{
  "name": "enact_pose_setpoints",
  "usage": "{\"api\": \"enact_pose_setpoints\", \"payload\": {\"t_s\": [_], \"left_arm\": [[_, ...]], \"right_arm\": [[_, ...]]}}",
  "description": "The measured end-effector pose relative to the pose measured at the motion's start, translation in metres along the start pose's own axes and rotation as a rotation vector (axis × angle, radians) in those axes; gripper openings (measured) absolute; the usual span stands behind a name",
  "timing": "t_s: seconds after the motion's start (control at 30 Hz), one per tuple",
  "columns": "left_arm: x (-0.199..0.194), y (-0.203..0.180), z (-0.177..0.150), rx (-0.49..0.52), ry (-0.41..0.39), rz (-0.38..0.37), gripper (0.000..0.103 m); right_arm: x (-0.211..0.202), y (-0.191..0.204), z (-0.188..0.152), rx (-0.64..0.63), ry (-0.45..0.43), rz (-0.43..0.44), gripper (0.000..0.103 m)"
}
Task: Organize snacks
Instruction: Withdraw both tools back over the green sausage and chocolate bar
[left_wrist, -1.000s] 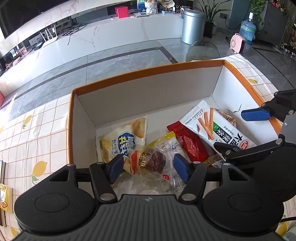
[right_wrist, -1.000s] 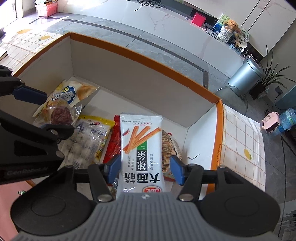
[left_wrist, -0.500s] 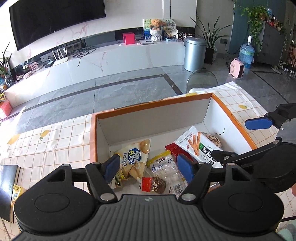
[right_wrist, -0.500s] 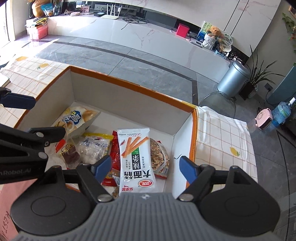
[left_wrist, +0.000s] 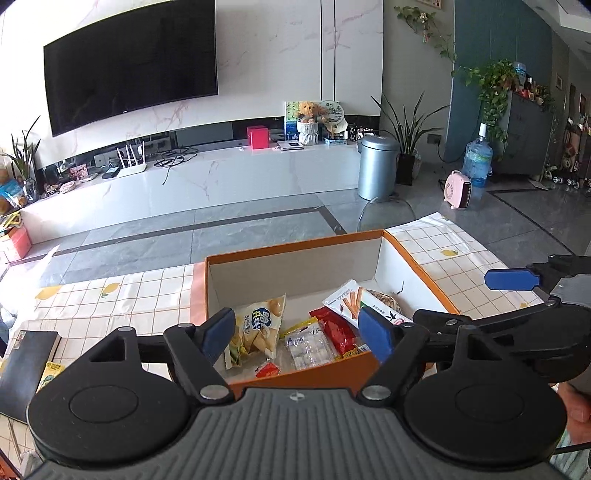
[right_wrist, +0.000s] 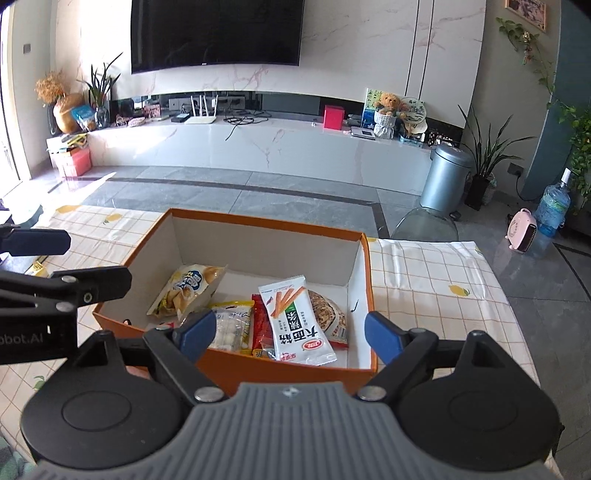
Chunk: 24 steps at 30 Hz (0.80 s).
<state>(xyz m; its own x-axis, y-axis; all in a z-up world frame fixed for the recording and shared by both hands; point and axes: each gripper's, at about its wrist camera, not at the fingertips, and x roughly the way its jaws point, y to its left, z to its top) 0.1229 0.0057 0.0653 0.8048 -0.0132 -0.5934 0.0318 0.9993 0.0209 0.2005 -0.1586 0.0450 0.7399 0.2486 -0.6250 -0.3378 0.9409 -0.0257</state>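
An orange box (left_wrist: 295, 248) with white walls (right_wrist: 266, 225) stands on the tablecloth and holds several snacks. Inside lie a yellow chip bag (left_wrist: 258, 325) (right_wrist: 188, 288), a clear bag of white candies (left_wrist: 308, 349) (right_wrist: 231, 326), a red packet (left_wrist: 334, 328) (right_wrist: 262, 328), a white and green breadstick packet (left_wrist: 351, 299) (right_wrist: 295, 321) and a brown round snack (right_wrist: 327, 314). My left gripper (left_wrist: 297, 334) is open and empty, above the box's near edge. My right gripper (right_wrist: 288, 334) is open and empty, above the near edge too.
A dark book (left_wrist: 27, 363) and a yellow packet (left_wrist: 50, 373) lie on the tablecloth left of the box. The table's far edge drops to a grey floor with a bin (left_wrist: 376, 166) and a clear chair (right_wrist: 424, 225).
Both grippers have risen and pulled back from inside the box. The right gripper let go of the breadstick packet and opened wide. The left gripper's jaws opened wider over the brown candy pack.
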Motion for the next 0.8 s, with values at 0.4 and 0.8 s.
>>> {"api": "enact_pose_setpoints", "payload": {"t_s": [0.4, 0.8], "left_arm": [[-0.003, 0.011, -0.059, -0.110, 0.115, -0.038, 0.089], [0.024, 0.014, -0.110, -0.170, 0.230, -0.037, 0.089]], "right_arm": [[-0.030, 0.005, -0.083, 0.116, 0.013, -0.001, 0.087], [0.020, 0.000, -0.151, 0.155, 0.181, -0.076, 0.087]]}}
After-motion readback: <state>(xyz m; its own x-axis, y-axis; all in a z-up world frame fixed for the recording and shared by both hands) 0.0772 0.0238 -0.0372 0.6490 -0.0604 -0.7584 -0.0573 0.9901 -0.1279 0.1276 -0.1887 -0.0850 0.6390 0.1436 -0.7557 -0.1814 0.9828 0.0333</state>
